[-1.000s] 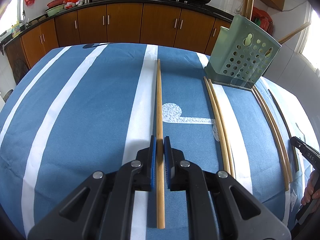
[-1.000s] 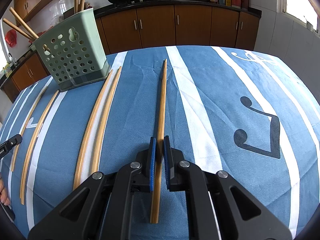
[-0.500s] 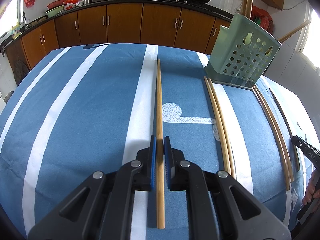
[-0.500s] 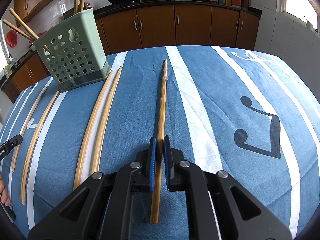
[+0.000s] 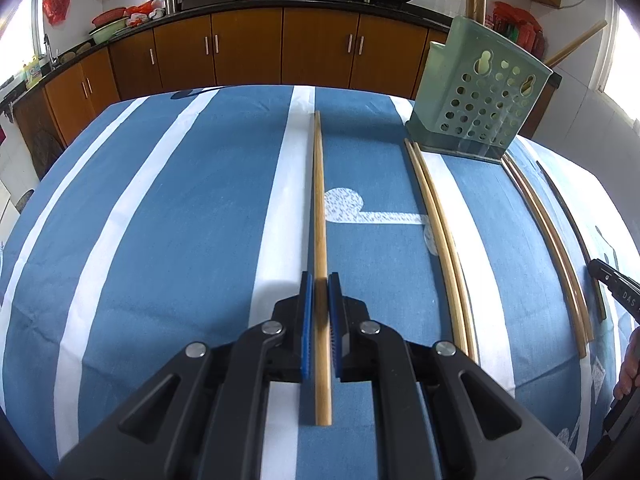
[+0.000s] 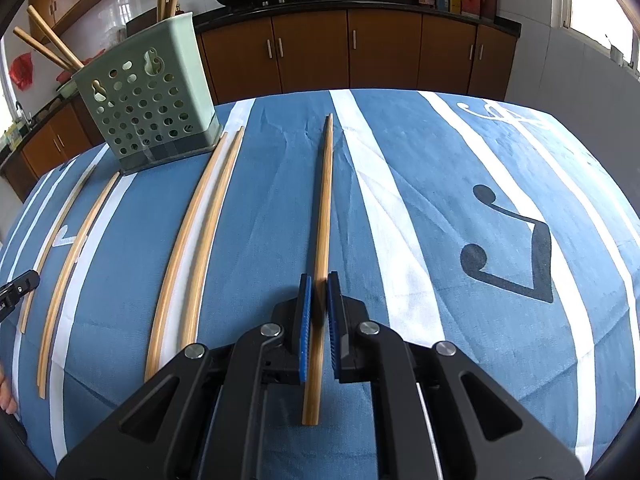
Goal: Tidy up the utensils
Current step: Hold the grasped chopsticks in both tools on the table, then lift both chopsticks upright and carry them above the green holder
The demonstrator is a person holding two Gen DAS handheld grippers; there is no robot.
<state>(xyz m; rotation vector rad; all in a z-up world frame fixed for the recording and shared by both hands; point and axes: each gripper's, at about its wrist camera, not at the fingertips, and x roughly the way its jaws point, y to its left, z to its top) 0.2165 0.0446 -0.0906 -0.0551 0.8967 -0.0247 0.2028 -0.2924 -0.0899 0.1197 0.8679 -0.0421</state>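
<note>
My left gripper (image 5: 320,284) is shut on a bamboo chopstick (image 5: 319,200) that points away along a white stripe of the cloth. My right gripper (image 6: 319,284) is likewise shut on a second bamboo chopstick (image 6: 325,200). A green perforated utensil holder (image 5: 480,108) stands at the far side with several chopsticks upright in it; in the right wrist view the holder (image 6: 148,112) is at far left. Between the grippers lie two pairs of loose chopsticks (image 5: 440,240) (image 5: 552,240) on the cloth, which the right wrist view shows as a close pair (image 6: 200,232) and a spread pair (image 6: 68,248).
A blue cloth with white stripes (image 5: 160,240) covers the table. Brown kitchen cabinets (image 5: 248,52) and a counter with woks stand behind. The right gripper's tip (image 5: 616,292) and a hand show at the left view's right edge; the left gripper's tip (image 6: 16,288) shows at the right view's left edge.
</note>
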